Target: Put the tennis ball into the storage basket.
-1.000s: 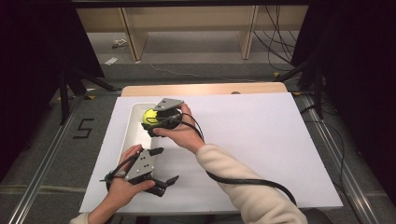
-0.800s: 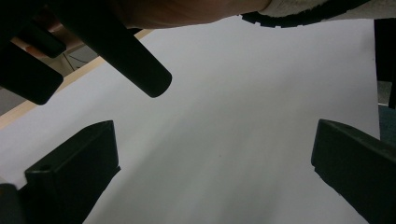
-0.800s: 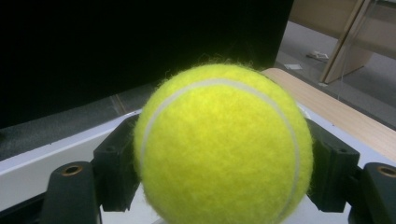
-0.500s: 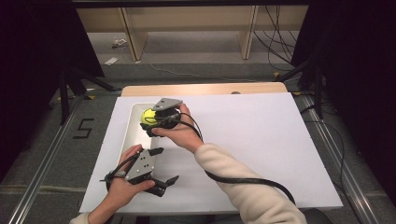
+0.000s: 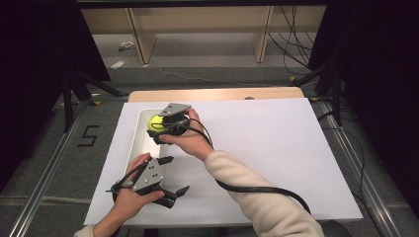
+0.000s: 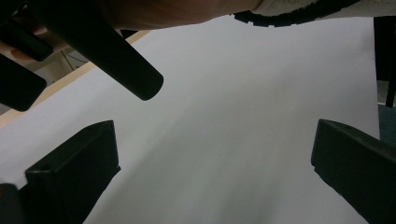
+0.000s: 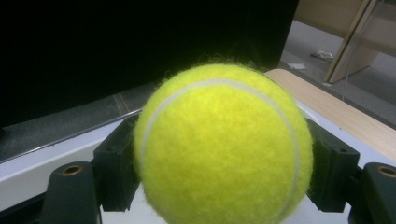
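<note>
A yellow tennis ball is held above a white tray at the left of the white board; my right gripper is shut on it. In the right gripper view the ball sits squeezed between the two black jaws. My left gripper rests near the board's front left edge, jaws wide apart with nothing between them. The left gripper view looks across the bare white board, with its own open gripper at the bottom and the other arm's sleeve and cable at the top.
A white board covers the wooden table. The black cable from the right gripper trails over the board. Metal rails run along both sides, and wooden shelf legs stand behind.
The right gripper with the ball has shifted very slightly; the left gripper has stayed in place.
</note>
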The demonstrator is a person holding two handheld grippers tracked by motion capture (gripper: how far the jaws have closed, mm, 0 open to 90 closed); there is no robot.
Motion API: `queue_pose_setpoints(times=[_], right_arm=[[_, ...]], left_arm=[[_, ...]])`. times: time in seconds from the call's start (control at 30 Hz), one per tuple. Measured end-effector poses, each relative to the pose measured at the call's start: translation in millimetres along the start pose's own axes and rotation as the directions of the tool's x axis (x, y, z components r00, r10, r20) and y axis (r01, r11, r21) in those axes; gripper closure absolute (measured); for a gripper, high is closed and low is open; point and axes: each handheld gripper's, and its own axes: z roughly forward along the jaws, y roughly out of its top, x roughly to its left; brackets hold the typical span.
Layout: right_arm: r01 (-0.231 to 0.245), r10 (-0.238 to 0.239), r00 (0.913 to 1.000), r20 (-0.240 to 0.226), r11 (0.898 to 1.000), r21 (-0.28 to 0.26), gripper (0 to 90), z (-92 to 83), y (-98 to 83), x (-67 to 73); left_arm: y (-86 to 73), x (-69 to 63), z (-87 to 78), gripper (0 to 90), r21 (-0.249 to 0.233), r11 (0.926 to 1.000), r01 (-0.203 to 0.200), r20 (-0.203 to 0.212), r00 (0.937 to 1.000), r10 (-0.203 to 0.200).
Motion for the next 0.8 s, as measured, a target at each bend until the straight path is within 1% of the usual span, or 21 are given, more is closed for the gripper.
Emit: queue_pose_setpoints(times=[0.8], right_arm=[[0.006,-0.005,0.9998,-0.017,1.000,0.013,26.1,8.2,3.7,2.8]], left_arm=[[0.0,-0.2,0.1,0.3,0.001,1.0000,-0.002,0.001,1.0000,0.002]])
